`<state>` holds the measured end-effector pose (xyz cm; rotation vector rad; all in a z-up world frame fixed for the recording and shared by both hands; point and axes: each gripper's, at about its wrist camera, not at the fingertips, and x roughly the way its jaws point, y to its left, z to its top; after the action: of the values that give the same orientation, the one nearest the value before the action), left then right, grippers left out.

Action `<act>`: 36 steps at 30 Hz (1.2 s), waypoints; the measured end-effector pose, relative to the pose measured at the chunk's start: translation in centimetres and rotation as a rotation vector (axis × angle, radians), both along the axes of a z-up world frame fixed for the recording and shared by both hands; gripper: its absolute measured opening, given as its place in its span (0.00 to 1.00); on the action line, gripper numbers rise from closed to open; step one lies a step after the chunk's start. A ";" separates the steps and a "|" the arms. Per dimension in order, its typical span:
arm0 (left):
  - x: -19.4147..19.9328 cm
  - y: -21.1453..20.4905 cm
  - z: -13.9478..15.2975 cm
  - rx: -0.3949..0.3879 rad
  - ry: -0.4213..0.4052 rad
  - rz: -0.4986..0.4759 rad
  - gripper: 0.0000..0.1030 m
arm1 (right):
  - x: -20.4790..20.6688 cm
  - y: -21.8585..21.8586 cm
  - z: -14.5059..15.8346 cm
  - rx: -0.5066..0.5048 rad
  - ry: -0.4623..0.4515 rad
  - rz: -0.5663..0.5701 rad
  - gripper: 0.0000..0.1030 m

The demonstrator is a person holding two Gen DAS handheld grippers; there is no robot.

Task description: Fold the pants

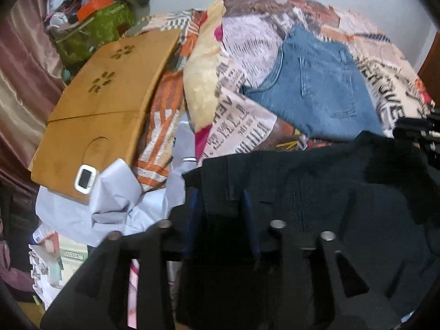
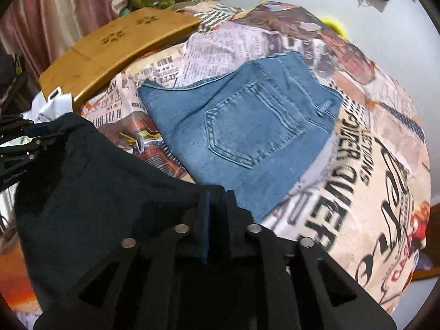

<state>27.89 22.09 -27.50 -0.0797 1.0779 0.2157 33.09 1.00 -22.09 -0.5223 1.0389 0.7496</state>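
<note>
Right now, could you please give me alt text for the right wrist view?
The right gripper pinches dark pants, with the left gripper at their far edge. Folded blue jeans lie beyond on a newspaper-print bedspread.

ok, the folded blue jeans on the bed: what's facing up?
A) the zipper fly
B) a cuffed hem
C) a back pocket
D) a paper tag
C: the blue jeans lie folded on the printed bedspread with a stitched back pocket on top, plainest in the right wrist view; no fly, cuff or tag shows.
</note>
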 end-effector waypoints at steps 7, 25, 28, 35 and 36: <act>-3.8 1.8 3.0 -0.096 -0.041 0.040 0.66 | -1.8 -6.2 4.1 0.105 0.048 -0.040 0.28; -10.6 0.2 -3.5 -0.290 0.116 0.137 0.46 | -9.2 -19.0 3.7 0.166 0.073 -0.232 0.37; -11.0 -0.8 -2.6 -0.176 0.083 0.177 0.24 | -9.7 -20.3 2.4 0.157 0.088 -0.283 0.37; -11.9 -1.0 1.4 -0.058 -0.023 0.182 0.16 | -10.3 -21.8 1.5 0.204 0.117 -0.325 0.38; -12.1 -1.0 2.3 -0.033 -0.047 0.185 0.16 | -10.3 -21.7 1.5 0.203 0.116 -0.325 0.38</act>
<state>15.81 21.11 -25.15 -0.2139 1.0279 0.3606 22.75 -20.71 -20.64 -0.1303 1.1076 0.5917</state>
